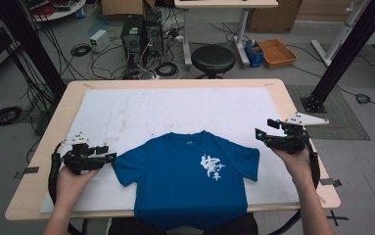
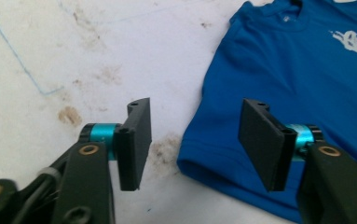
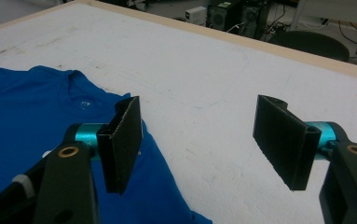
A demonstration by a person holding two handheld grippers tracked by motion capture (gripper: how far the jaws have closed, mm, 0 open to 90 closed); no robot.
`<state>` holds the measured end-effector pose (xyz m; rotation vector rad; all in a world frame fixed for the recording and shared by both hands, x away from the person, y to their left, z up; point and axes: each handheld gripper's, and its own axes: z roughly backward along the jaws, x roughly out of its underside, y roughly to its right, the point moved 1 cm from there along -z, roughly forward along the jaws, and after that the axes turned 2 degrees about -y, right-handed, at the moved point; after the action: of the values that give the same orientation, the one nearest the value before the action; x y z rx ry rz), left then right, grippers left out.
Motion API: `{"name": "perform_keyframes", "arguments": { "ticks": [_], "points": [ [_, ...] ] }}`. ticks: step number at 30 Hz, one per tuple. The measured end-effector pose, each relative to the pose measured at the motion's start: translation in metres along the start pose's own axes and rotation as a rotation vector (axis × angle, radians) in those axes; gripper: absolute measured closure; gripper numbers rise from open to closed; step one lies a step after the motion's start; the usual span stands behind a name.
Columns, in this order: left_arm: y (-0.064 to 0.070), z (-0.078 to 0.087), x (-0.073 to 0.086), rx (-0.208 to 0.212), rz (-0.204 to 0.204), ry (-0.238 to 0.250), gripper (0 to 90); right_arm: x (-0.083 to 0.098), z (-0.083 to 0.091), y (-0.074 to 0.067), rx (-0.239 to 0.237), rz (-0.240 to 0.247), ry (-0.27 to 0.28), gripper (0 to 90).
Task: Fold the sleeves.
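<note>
The blue T-shirt (image 1: 187,178) is lying flat at the table's (image 1: 43,147) 6 o'clock edge. The left gripper (image 1: 110,155) is gaping at its sleeve, empty; the right gripper (image 1: 262,131), at 3 o'clock, is standing wide, empty. Risk: pinching both fabric layers, or dragging the shirt.

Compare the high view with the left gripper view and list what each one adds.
High view alone: the whole blue T-shirt lying flat with its hem over the table's near edge, both hands, the right tongs near the right sleeve, and a black stool behind the table.
Left gripper view alone: a close look at the left tongs, open with their pads off the cloth, the sleeve hem between them, and brown stains on the white cover.
Both share: the shirt, its white print, the cover.
</note>
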<state>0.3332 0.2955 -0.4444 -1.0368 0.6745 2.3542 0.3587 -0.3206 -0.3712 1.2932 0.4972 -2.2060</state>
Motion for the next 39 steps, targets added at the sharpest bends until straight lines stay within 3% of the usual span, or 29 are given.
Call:
{"name": "perform_keyframes", "arguments": {
  "ticks": [5, 11, 16, 18, 23, 24, 25, 33, 39],
  "points": [
    [0.001, -0.003, 0.002, 0.002, 0.002, -0.034, 56.2, 0.0, 0.0, 0.001, -0.001, -0.007, -0.001, 33.0],
    [0.002, -0.007, 0.003, -0.009, 0.003, -0.069, 65.4, 0.001, 0.0, -0.001, 0.003, 0.019, -0.007, 36.6],
    [0.006, -0.01, 0.004, -0.008, -0.01, -0.08, 82.3, 0.0, -0.001, -0.003, -0.004, 0.05, -0.011, 39.1],
    [0.007, -0.008, 0.004, 0.004, 0.008, -0.064, 87.7, 0.0, -0.001, -0.003, -0.004, 0.055, -0.011, 39.8],
    [0.019, -0.004, -0.007, 0.075, 0.082, -0.037, 88.2, 0.0, -0.001, -0.003, -0.002, 0.045, -0.015, 39.0],
    [0.019, -0.004, -0.007, 0.075, 0.082, -0.037, 88.2, 0.0, -0.001, -0.003, -0.002, 0.045, -0.015, 39.0],
    [0.027, -0.004, -0.014, 0.116, 0.099, -0.028, 88.2, 0.0, -0.001, -0.003, -0.001, 0.044, -0.015, 38.9],
    [0.084, -0.026, -0.054, 0.224, 0.088, -0.014, 88.2, -0.001, 0.0, -0.003, -0.003, 0.052, -0.011, 39.3],
    [0.11, -0.05, -0.066, 0.3, 0.143, -0.001, 88.2, -0.001, 0.003, -0.002, 0.001, 0.051, -0.008, 39.2]
  ]
}}
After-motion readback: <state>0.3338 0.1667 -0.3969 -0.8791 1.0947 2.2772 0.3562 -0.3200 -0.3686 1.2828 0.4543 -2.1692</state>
